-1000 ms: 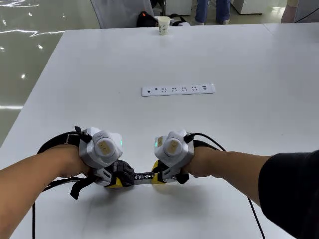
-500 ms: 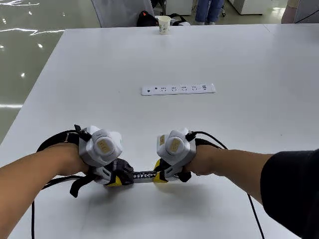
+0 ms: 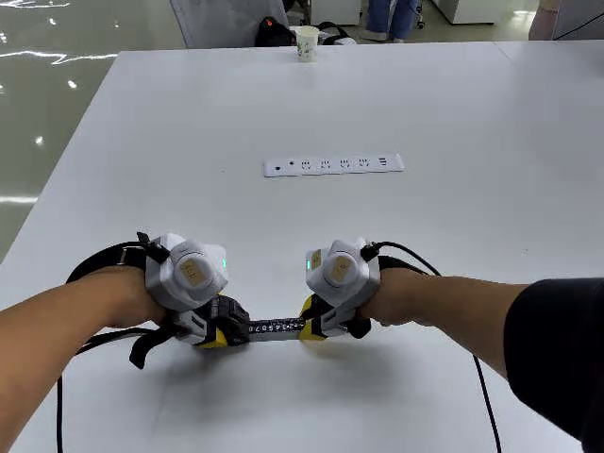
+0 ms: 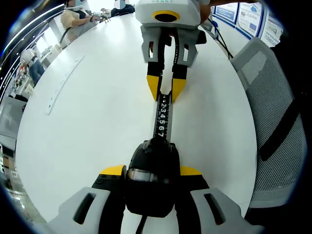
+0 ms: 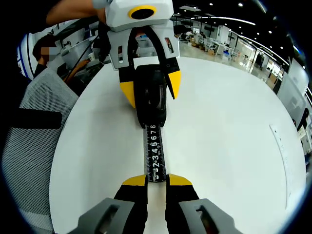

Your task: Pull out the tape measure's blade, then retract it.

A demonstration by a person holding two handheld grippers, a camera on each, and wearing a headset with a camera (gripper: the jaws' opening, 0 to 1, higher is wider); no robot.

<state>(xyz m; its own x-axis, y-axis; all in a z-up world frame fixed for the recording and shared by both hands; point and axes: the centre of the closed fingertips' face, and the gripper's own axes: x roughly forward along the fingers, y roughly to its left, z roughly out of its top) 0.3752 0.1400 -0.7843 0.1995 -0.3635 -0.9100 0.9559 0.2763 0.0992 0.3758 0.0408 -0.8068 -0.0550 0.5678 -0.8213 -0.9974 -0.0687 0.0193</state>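
White table [image 3: 425, 113], head view: black tape measure case [image 3: 233, 326] near the front edge. Left gripper view: left tool [image 4: 151, 170] clamped around that case. Right gripper view: right tool [image 5: 156, 181] pinching the tip of the short numbered blade [image 5: 154, 151].

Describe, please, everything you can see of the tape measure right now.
The tape measure has a compact black case, seemingly rubbery plastic, clamped between the left gripper's yellow-tipped jaws. Its blade is partly pulled out, running straight and flat, low over the white table, to the right gripper, whose jaws pinch its end. The blade is a narrow dark strip with white numerals, 2 to 8 readable in the right gripper view.
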